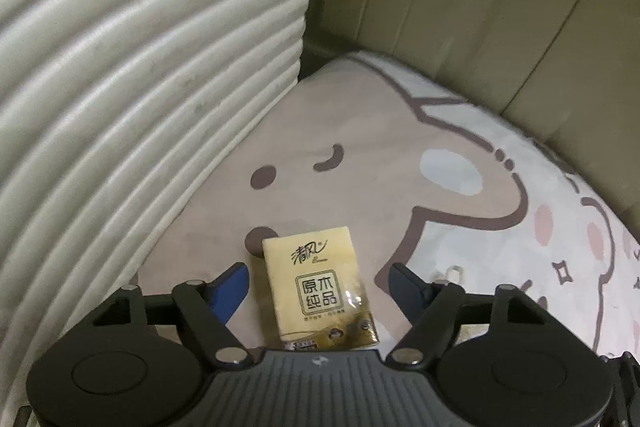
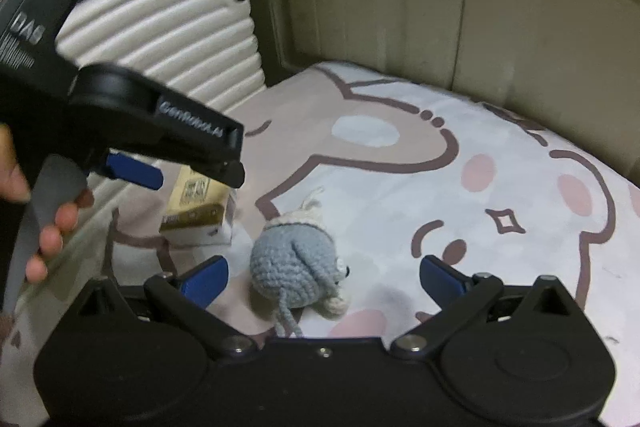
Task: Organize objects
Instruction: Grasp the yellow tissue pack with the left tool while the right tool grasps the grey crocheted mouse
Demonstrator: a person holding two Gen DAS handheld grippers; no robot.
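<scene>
The tissue pack (image 1: 320, 287) is lying flat on the cartoon-print mat (image 1: 460, 227), between the fingers of the left gripper (image 1: 320, 279) and slightly nearer the left finger; no contact is seen. The fingers are spread wide, with clearance on both sides of the pack. The pack is judged light and soft, with a glossy film wrapper that may slip and will yield under pressure. A hold across its two long edges, near mid-length, is advised, with moderate closing force so the contents are not crushed.

The crocheted toy (image 2: 300, 267) is lying between the fingers of the right gripper (image 2: 324, 273), which are likewise set wide and touch nothing. The toy is judged light, compressible and non-slip; its round body is the preferred hold, not the dangling yarn strands. A ribbed white panel (image 1: 140, 87) stands beyond the left finger of the left gripper.
</scene>
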